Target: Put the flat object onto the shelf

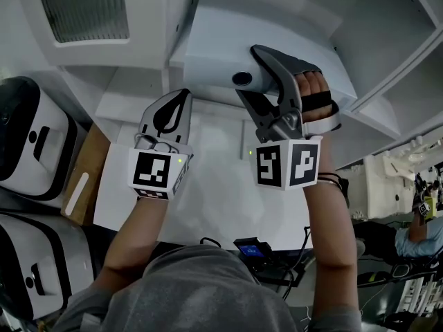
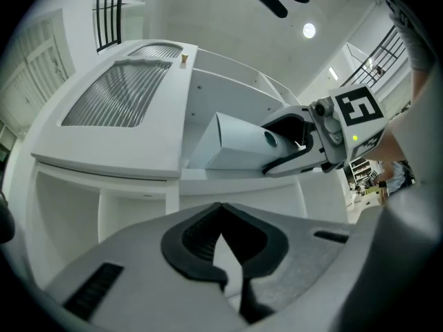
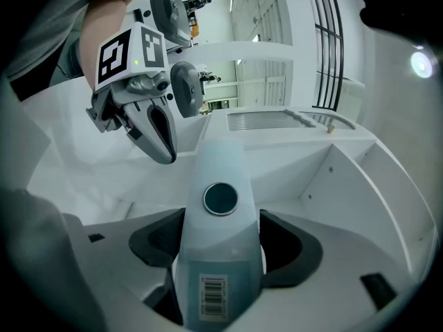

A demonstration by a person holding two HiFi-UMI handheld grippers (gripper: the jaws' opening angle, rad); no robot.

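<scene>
- My right claw is clamped on the flat object, one jaw on each long side of it.
- In the right gripper view the flat object runs straight out from between my jaws, pale and slab-like. It has a dark round disc on its broad face and a barcode label at the end nearest me.
- The far end of the object reaches into an open compartment of the white shelf. I cannot tell whether it already rests on the board there.
- From the left gripper view, my right claw is at the mouth of that compartment, with the object lying nearly level.
- My left claw has its jaws together at the tips with nothing between them.
- It hangs over the white worktop, to the left of the right claw and apart from the object.
- A ribbed grille panel lies on the top of the shelf, left of the compartment.
- A brown cardboard box sits at the left edge of the worktop.
</scene>
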